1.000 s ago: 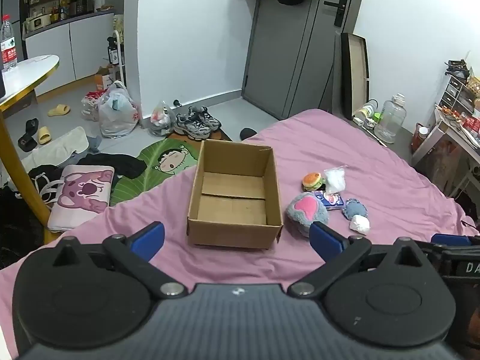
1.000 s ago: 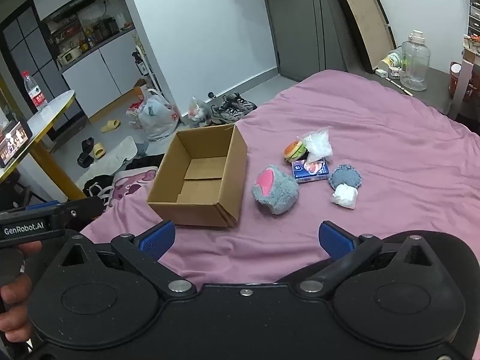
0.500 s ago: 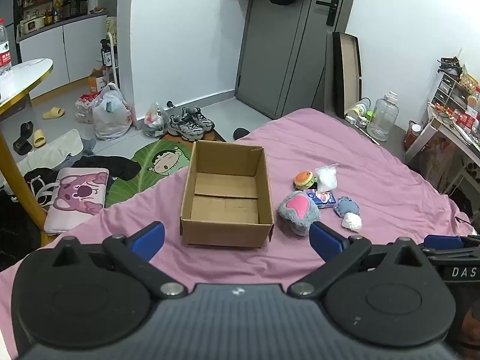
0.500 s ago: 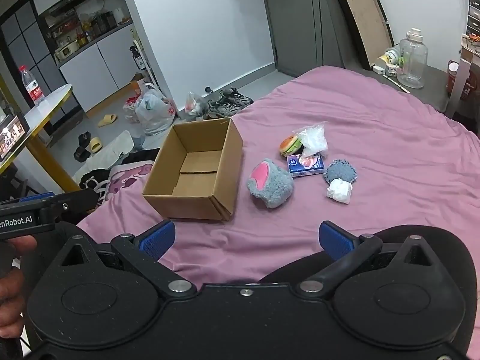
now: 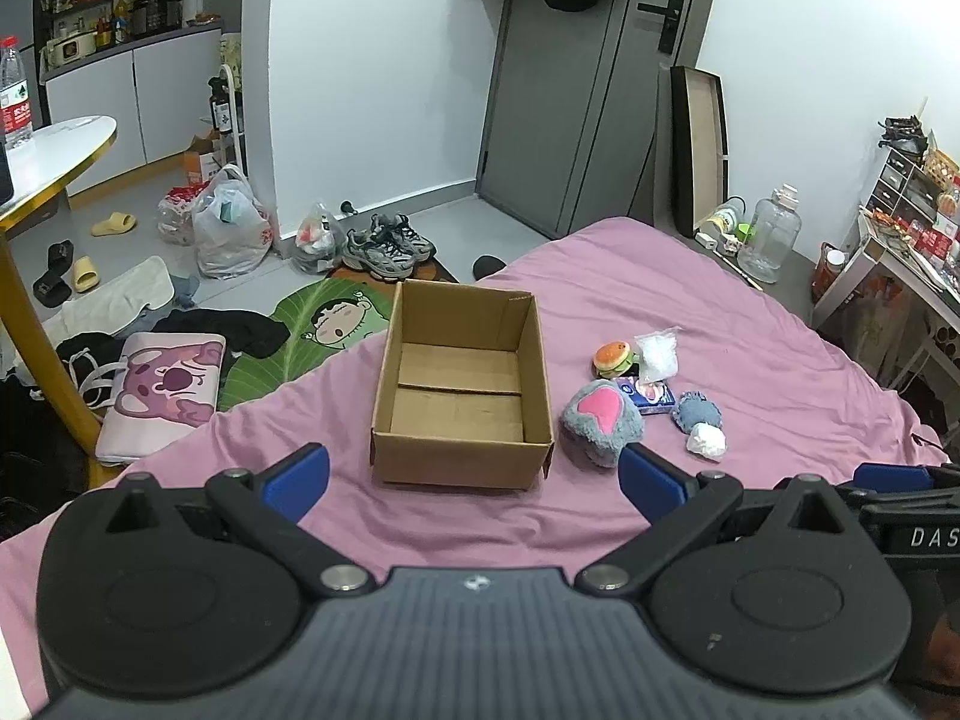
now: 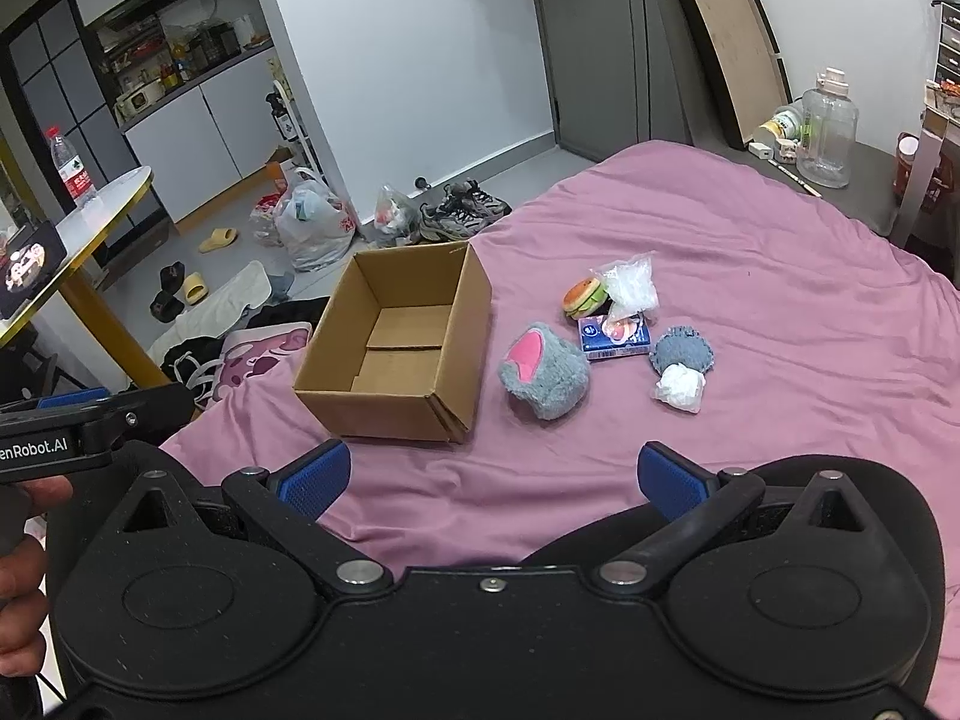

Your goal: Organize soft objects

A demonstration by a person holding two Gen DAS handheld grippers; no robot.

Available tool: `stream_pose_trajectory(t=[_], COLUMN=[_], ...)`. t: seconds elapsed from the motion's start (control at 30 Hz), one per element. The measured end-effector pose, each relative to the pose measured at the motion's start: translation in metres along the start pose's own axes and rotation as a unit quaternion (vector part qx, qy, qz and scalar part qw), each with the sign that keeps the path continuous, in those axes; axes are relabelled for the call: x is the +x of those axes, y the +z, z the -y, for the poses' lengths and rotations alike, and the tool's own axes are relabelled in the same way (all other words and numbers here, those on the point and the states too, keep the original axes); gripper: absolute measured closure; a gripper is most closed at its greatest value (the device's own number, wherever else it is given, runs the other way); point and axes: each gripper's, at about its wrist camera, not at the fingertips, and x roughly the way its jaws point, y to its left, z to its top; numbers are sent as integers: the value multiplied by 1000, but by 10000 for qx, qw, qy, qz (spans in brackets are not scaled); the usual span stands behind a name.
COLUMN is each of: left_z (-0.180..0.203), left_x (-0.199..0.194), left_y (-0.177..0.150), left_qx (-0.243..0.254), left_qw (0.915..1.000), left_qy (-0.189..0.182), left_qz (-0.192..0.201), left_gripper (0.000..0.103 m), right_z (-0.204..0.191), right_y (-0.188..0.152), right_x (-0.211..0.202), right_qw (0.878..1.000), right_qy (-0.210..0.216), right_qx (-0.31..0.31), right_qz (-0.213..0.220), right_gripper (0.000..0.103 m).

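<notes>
right claw (image 6: 492,480) wide, empty | grey plush (image 6: 545,371) ahead-right, nearer it | left claw (image 5: 474,483) wide | box (image 5: 462,387) empty

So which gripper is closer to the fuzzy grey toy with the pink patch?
Probably the right. The right gripper is open just below the grey plush toy. The left gripper, also open, faces the cardboard box, the toy off to its right.

Empty cardboard box (image 5: 461,387) on pink bedsheet (image 5: 690,300)
</notes>
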Motion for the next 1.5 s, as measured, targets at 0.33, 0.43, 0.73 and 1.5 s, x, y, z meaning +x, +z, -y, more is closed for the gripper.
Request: stream_pose_trajectory(t=[0.33,0.43,0.73,1.5], left_z=[0,0,0,3], left_x=[-6,-10,-15,-11], left_y=[1,3,5,7], left_qx=[-12,-3,-5,61], left_qw=[10000,10000,10000,10000], left_qy=[11,28,5,-10], left_qz=[12,43,61,48], left_gripper=[1,1,1,1], right_z=[-1,-2,-3,-4], right_y=[-1,-1,-2,-1], right_x=[-4,-6,-9,-10], right_qw=[10000,10000,9999,9999], right_qy=[-8,-5,-13,-48], right_qx=[-32,-67,-109,-151], right_qz=[7,41,80,64], right_gripper=[0,0,0,0])
